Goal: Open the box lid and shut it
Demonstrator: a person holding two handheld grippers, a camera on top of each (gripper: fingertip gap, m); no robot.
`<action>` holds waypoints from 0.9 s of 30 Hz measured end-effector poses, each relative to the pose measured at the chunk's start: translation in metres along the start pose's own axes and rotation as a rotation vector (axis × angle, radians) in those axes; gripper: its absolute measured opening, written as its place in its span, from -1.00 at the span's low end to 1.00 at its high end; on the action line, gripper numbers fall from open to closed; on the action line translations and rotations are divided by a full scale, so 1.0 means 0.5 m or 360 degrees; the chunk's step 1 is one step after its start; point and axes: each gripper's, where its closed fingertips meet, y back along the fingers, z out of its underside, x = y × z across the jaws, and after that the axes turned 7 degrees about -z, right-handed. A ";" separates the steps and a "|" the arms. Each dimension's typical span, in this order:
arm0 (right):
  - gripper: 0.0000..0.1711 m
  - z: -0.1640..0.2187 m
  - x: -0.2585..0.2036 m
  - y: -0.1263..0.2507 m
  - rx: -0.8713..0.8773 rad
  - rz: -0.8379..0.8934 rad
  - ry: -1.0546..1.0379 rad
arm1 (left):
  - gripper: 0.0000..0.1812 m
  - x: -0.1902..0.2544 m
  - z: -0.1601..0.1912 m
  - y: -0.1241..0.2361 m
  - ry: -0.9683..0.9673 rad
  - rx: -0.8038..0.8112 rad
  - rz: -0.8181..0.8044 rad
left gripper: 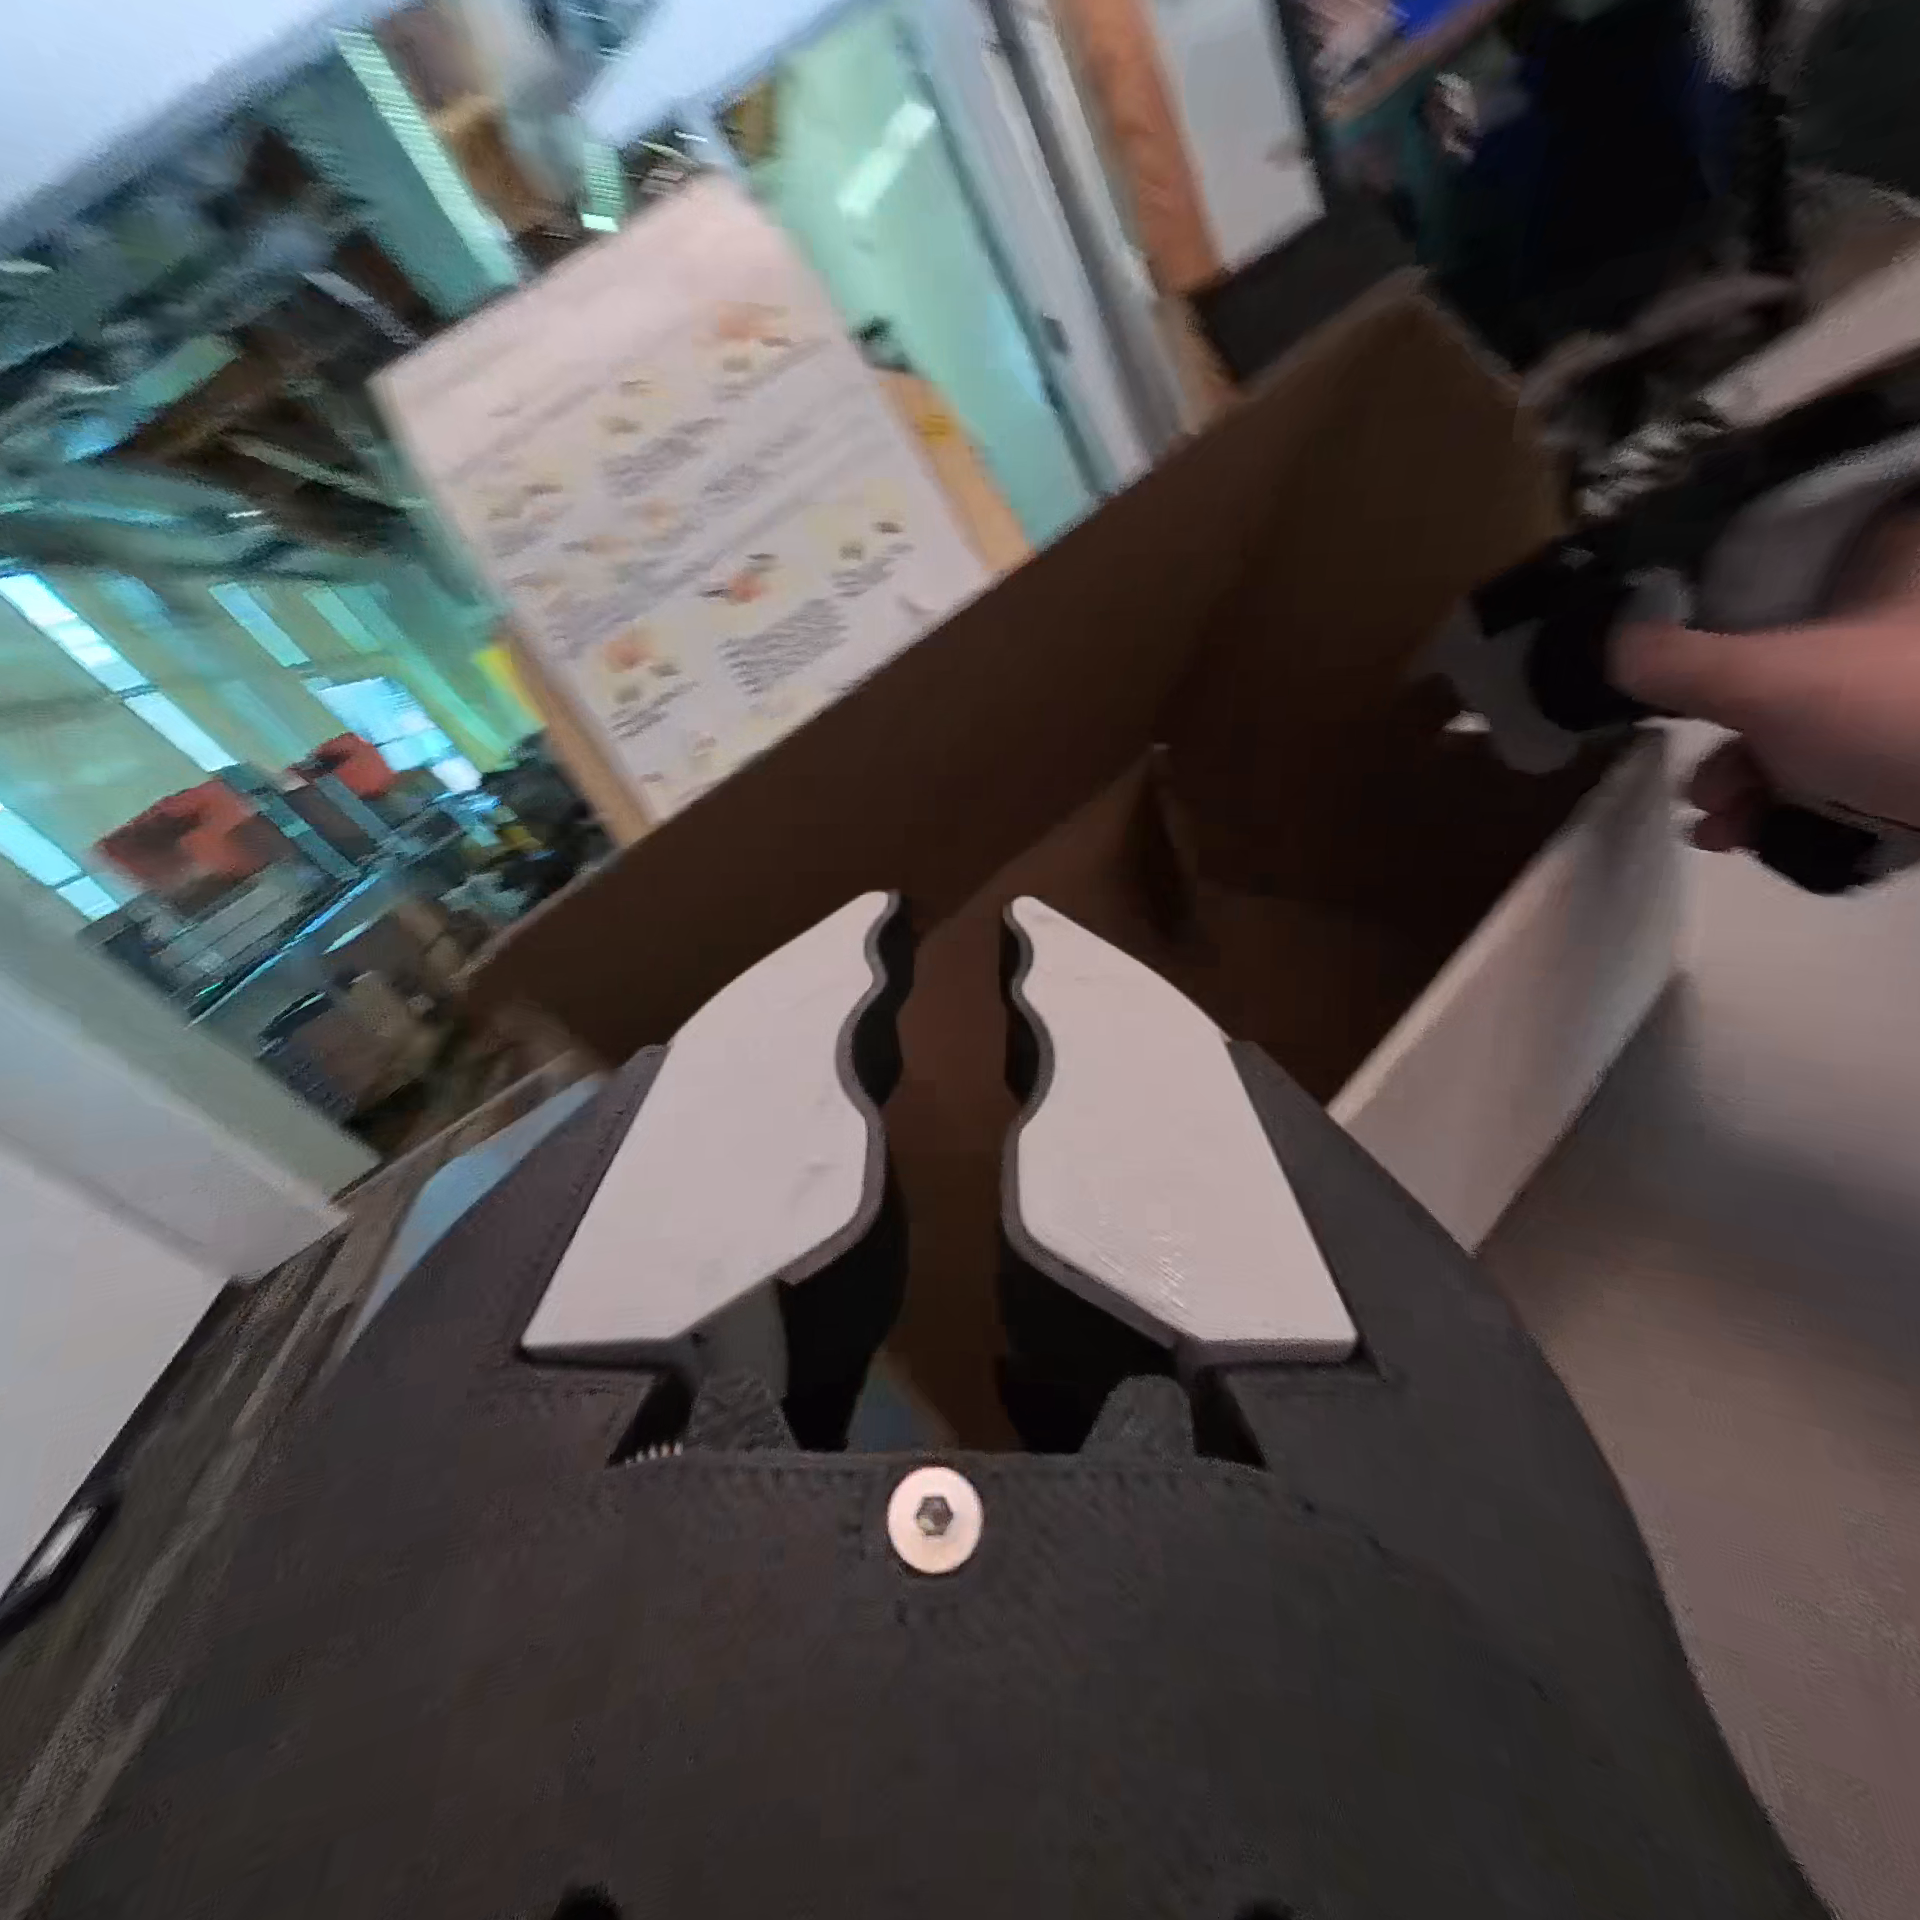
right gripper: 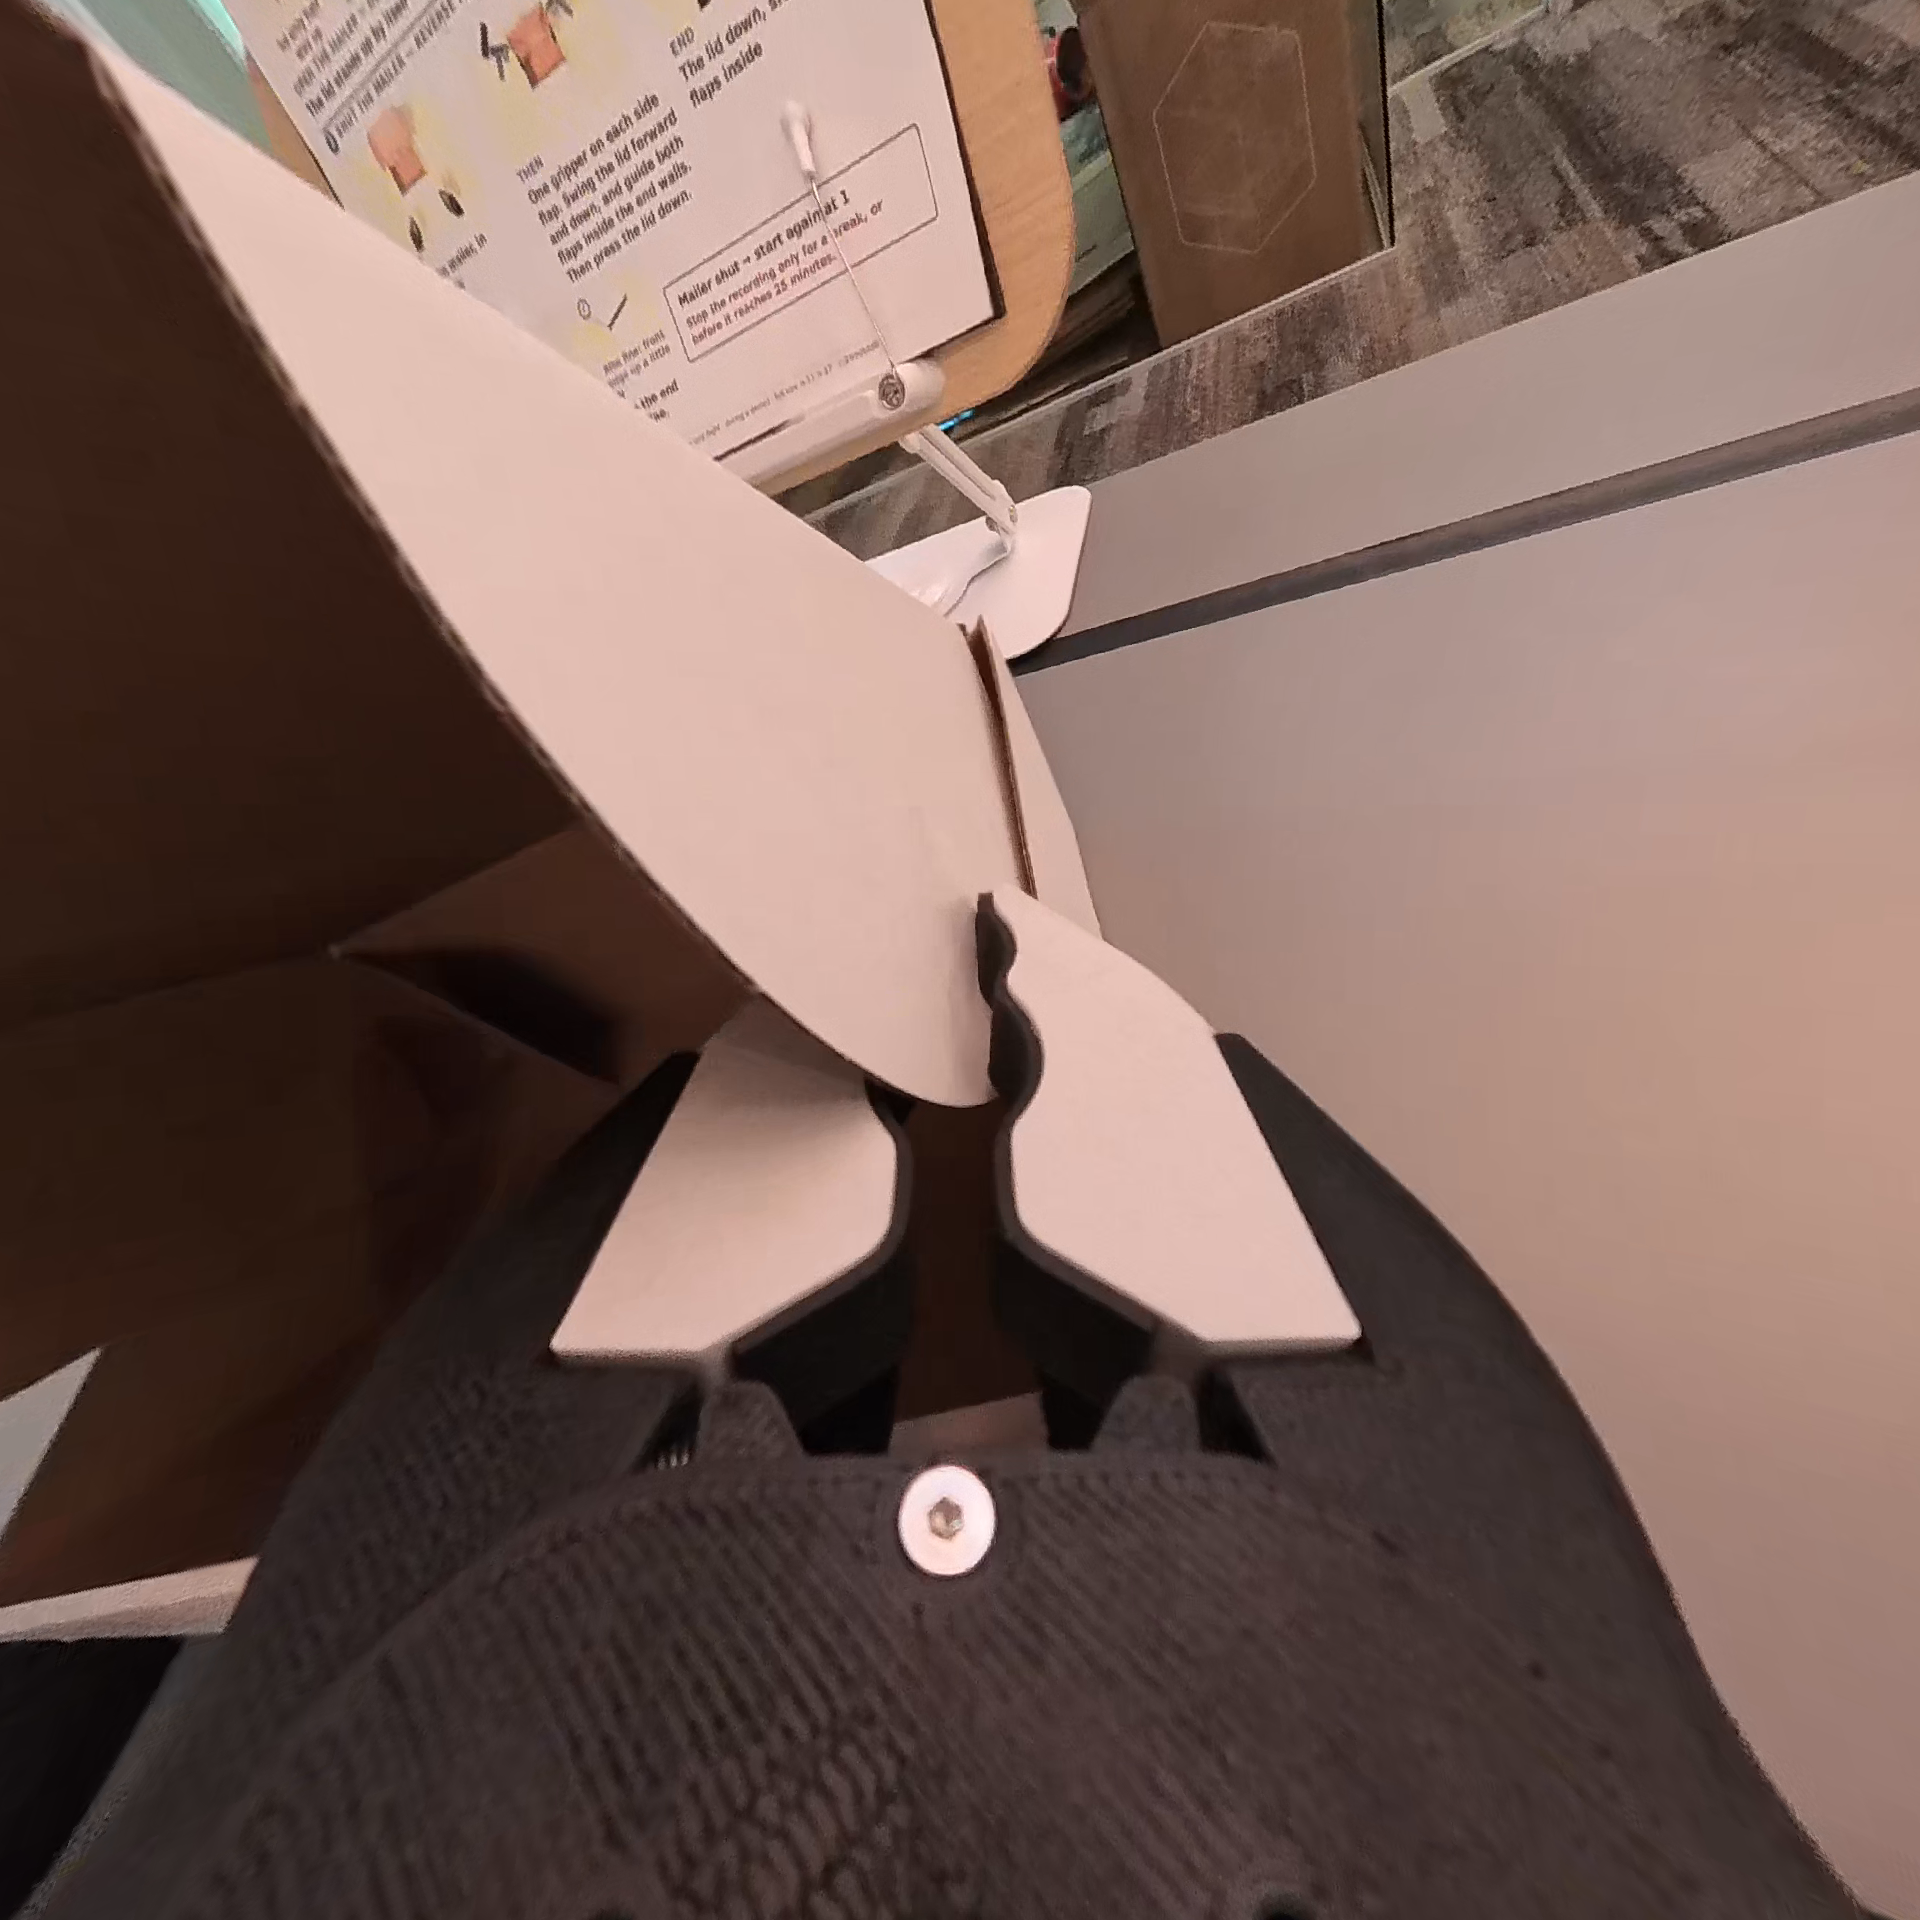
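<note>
Place: an office or lab workspace.
Walls: glass partitions [left gripper: 925,270] with pale frames run behind the work area.
Floor: grey patterned carpet [right gripper: 1621,125].
Work surface: a plain grey table [right gripper: 1507,935].
Instruction sheet: a printed poster [right gripper: 644,208] on a wooden board, propped on a white stand [right gripper: 997,540] at the table's far edge.
Background: blurred desks and orange-red items [left gripper: 197,831] behind the glass.

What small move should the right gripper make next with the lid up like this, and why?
Probably swing the side flap forward and down. The lid stands raised over the open box, and the right gripper appears closed on the flap's lower corner; the left gripper is open, holding nothing.
</note>
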 end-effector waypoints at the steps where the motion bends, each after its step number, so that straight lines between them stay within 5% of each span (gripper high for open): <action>1: -0.91 0.002 0.001 0.002 -0.0009 0.0018 0.0029 | -0.79 -0.037 0.005 0.021 0.0050 0.0019 -0.0119; 4: -0.92 0.013 0.001 0.009 -0.0031 0.0063 0.0094 | -0.54 -0.104 0.025 0.041 0.0240 0.0032 -0.0233; 8: -0.94 0.021 -0.001 0.026 -0.0050 0.0140 0.0175 | -0.20 -0.153 0.102 -0.009 0.0353 -0.0270 -0.0301; 10: -0.95 0.026 0.000 0.039 -0.0060 0.0177 0.0206 | -0.27 -0.147 0.136 -0.038 0.0397 -0.0385 -0.0214; 14: -0.91 0.030 0.004 0.061 -0.0064 0.0230 0.0283 | -0.77 -0.122 0.161 -0.085 0.0420 -0.0429 -0.0038; 18: -0.86 0.034 -0.001 0.069 -0.0078 0.0181 0.0288 | -0.84 -0.118 0.178 -0.114 0.0265 -0.0507 -0.0061; 27: -0.34 0.048 -0.071 0.133 -0.0127 -0.0234 0.0398 | -0.79 -0.076 0.245 -0.100 0.0333 -0.0739 0.0197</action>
